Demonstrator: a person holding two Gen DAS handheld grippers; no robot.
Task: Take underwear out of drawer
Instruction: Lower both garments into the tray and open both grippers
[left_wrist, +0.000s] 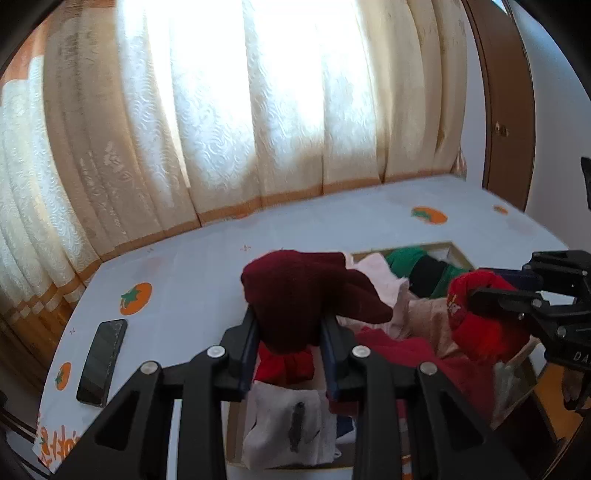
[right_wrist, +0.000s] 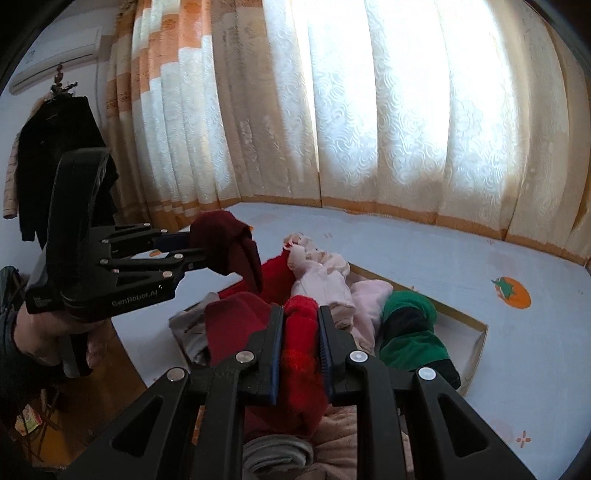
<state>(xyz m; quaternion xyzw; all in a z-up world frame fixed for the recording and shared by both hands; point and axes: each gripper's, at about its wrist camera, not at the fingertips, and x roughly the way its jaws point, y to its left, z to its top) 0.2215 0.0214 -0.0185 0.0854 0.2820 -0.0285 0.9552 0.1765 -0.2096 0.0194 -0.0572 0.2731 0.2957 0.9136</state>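
Left gripper clenches maroon cloth; right gripper clenches red cloth, above drawer. Curtain behind bed.

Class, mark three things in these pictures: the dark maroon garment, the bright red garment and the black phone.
Dark maroon knitted garment (left_wrist: 291, 295), left wrist view, its bunched middle.
Bright red fleecy garment (right_wrist: 301, 347), right wrist view, the part between the tool's fingers.
Black flat phone (left_wrist: 102, 361), left wrist view, its screen.

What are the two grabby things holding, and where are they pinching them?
The left gripper pinches a dark red garment by its lower bunched part. The right gripper pinches a bright red garment around its middle.
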